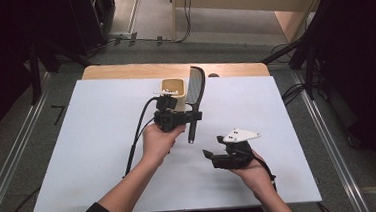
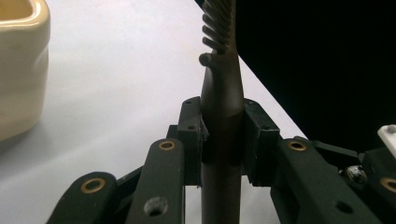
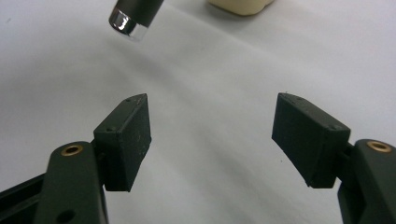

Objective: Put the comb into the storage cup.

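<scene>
A black hairbrush (image 1: 195,93) is held over the white table (image 1: 89,158), its bristled head pointing away from me and its handle end toward me. My left gripper (image 1: 189,117) is shut on the handle; in the left gripper view both pads clamp the dark handle (image 2: 222,121) below the bristles. A cream cup (image 1: 172,92) stands upright just left of the brush head, and its side shows in the left gripper view (image 2: 18,70). My right gripper (image 1: 208,153) stands open nearer to me with nothing between its pads. In the right gripper view (image 3: 212,135) the brush's metal-capped handle tip (image 3: 128,21) hangs above it.
A wooden strip (image 1: 123,71) runs along the table's far edge. Beyond it are a grey floor with cables (image 1: 184,16) and dark stands at both sides. Bare white tabletop lies to the left and right of my hands.
</scene>
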